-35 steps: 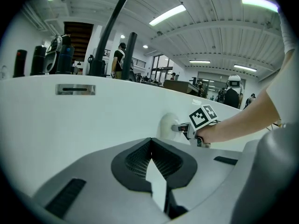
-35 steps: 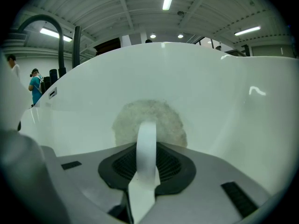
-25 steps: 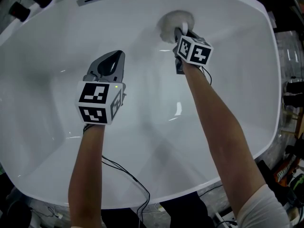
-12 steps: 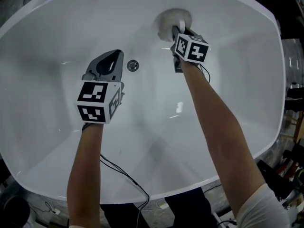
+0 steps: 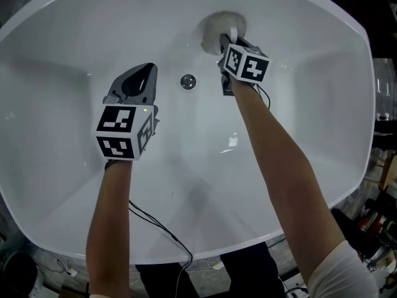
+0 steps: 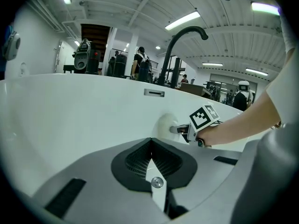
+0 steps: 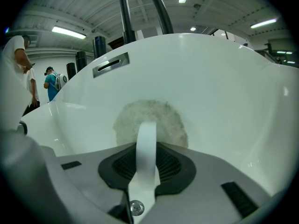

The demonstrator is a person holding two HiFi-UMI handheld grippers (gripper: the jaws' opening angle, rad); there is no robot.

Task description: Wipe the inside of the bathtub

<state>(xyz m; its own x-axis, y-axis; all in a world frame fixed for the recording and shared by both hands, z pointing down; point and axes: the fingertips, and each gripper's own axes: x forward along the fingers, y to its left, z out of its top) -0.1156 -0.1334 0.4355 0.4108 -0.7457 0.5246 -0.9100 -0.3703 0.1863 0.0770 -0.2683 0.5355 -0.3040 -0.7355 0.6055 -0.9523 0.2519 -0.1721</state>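
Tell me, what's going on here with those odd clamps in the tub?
A person leaning over a white bathtub is cleaning it, with a hand-held gripper in each hand. The right gripper is clamped on the white strap of a round scrubbing pad and presses the pad against the tub's inner wall, near the overflow slot. The left gripper is shut and empty, held over the tub floor beside the drain.

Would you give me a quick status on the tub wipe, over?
Right gripper shut on pad, pad flat against far wall of tub. Left gripper shut, empty, held inside tub. Nothing in the way.
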